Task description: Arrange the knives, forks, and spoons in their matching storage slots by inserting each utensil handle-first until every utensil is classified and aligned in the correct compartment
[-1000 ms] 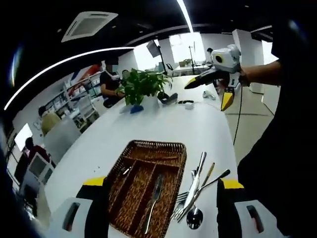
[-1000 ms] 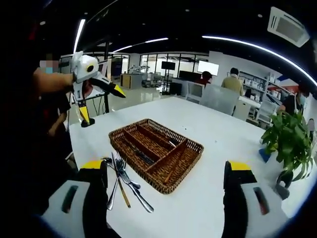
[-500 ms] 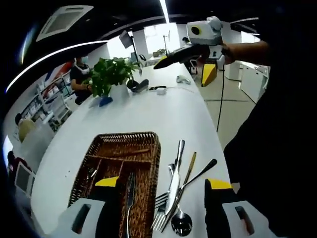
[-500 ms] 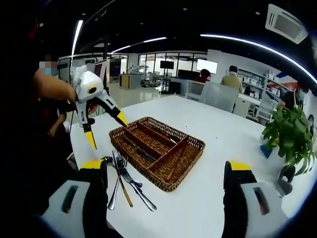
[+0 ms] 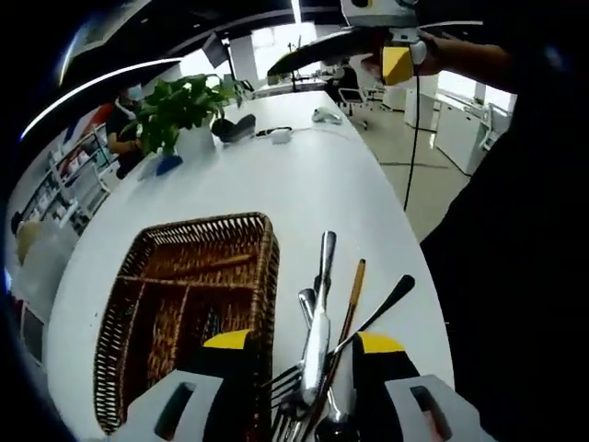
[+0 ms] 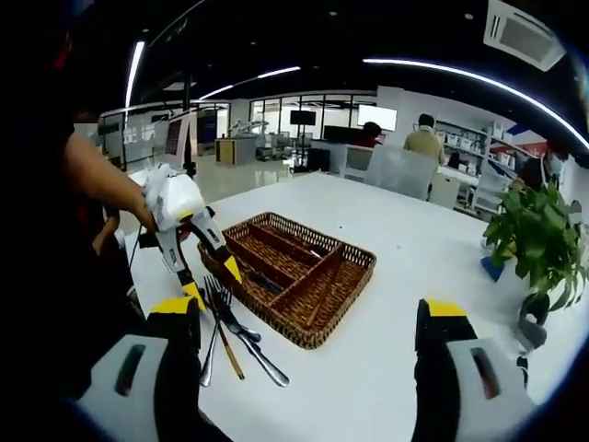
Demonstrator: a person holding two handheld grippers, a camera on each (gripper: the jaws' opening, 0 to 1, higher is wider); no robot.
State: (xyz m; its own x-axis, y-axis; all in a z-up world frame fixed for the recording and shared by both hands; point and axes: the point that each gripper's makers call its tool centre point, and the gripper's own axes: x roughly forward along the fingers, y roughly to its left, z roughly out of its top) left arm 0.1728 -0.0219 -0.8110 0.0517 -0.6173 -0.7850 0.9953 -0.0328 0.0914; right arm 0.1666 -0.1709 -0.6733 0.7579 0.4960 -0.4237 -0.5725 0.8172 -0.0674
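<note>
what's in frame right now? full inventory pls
basket: one, brown wicker, divided into slots, middle of the table.
utensils in basket: a few, dark, count unclear.
loose utensils: one pile, silver with a brown-handled and a black-handled piece, on the table beside the basket.
table: one, white, long.
plant: one, green, potted, far end of the table.
small items: a few, dark and white, near the plant.
people: several, in the background office.
left gripper: yellow-tipped, open, over the loose pile.
right gripper: yellow-tipped, raised above the table's far end; jaws apart in its own view.
</note>
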